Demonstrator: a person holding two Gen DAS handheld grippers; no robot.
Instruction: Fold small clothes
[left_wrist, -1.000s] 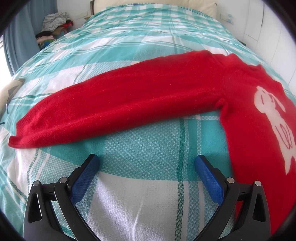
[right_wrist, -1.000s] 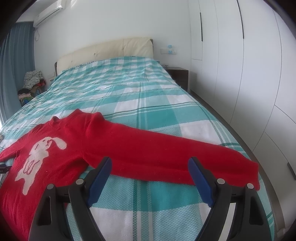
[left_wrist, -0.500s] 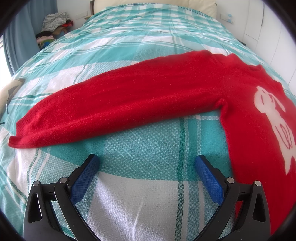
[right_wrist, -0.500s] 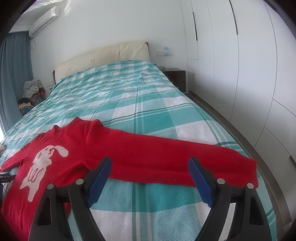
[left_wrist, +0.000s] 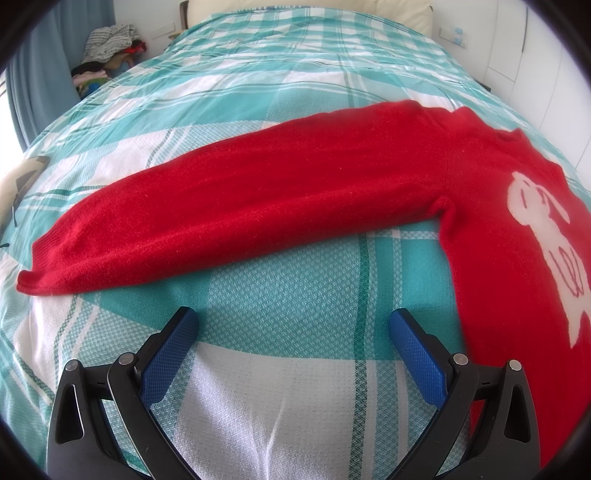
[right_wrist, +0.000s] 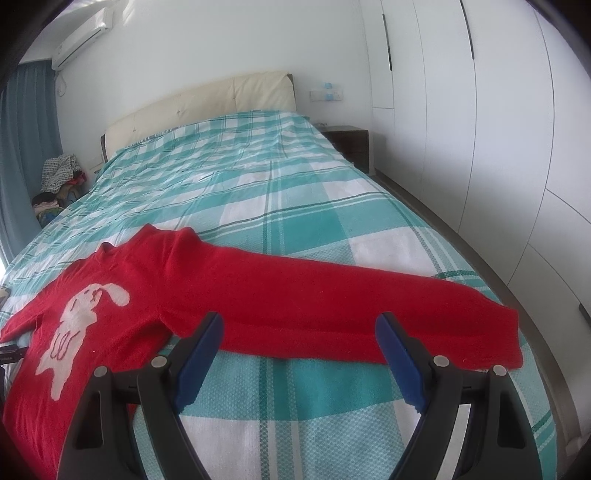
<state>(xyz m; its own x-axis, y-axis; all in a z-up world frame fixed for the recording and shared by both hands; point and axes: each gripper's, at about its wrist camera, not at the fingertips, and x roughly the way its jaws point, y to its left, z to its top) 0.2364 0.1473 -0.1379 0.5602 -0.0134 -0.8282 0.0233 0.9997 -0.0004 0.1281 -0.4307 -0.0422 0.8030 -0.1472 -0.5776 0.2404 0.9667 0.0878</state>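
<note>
A small red sweater (left_wrist: 295, 192) with a white rabbit on its chest lies flat on the bed, sleeves spread. In the left wrist view its sleeve runs out to the left, cuff near the bed's left side. My left gripper (left_wrist: 293, 325) is open and empty, just short of that sleeve, over bare bedspread. In the right wrist view the sweater (right_wrist: 295, 295) stretches its other sleeve to the right, cuff near the bed's right edge. My right gripper (right_wrist: 299, 326) is open and empty, raised above the bedspread with its fingertips in front of the sleeve's near edge.
The bed has a teal and white checked bedspread (right_wrist: 277, 192) and a cream headboard (right_wrist: 199, 99). White wardrobe doors (right_wrist: 480, 129) line the right side past a narrow floor strip. A pile of clothes (left_wrist: 107, 40) sits by the blue curtain at far left.
The right gripper has risen and tilted up, so more wall and wardrobe shows and the sweater sits lower in view. The left gripper has not moved. Both stay open.
</note>
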